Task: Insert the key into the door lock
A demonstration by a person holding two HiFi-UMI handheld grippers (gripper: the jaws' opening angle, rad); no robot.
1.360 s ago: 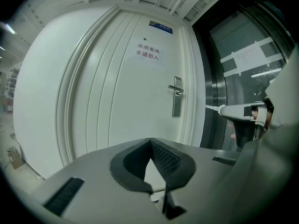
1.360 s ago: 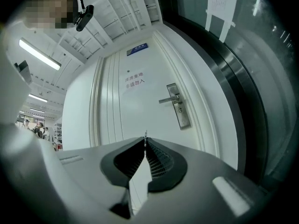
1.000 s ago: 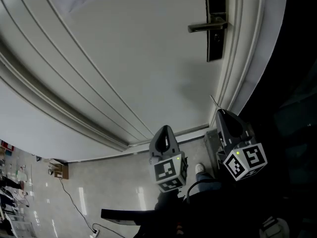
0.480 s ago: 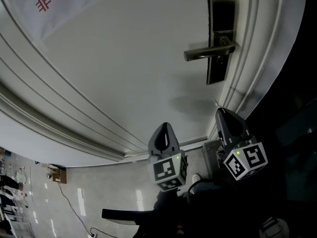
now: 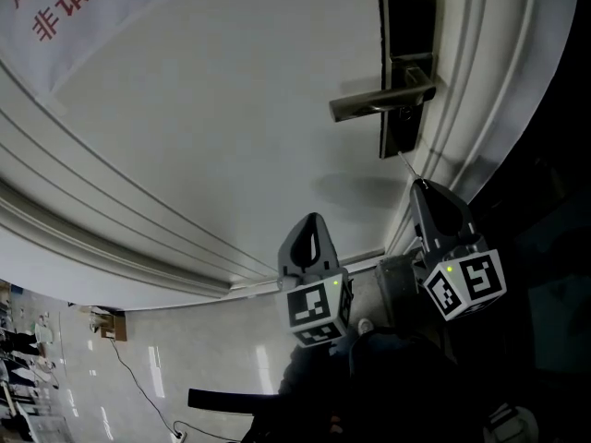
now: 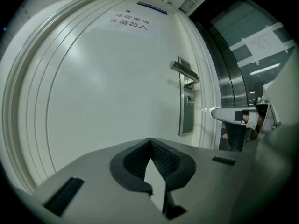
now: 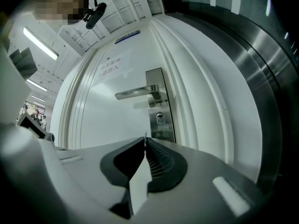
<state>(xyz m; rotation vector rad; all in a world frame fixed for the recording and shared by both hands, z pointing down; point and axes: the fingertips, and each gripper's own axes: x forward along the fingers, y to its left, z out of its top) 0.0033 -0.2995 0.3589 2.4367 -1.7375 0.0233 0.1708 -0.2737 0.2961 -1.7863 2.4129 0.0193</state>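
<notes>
One key [image 5: 404,167], clamped in right gripper [image 5: 418,185], near the lock [image 5: 406,26].

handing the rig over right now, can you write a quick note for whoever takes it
Left gripper: shut, holding nothing, low in front of the door.
Right gripper: shut on the key, whose blade sticks out past the jaws toward the lock plate.
The keyhole sits below the lever handle. The key tip is close to the plate but apart from it.
Done: key gripped and held near the lock.
Left: line the tip up with the keyhole and push it in.
</notes>
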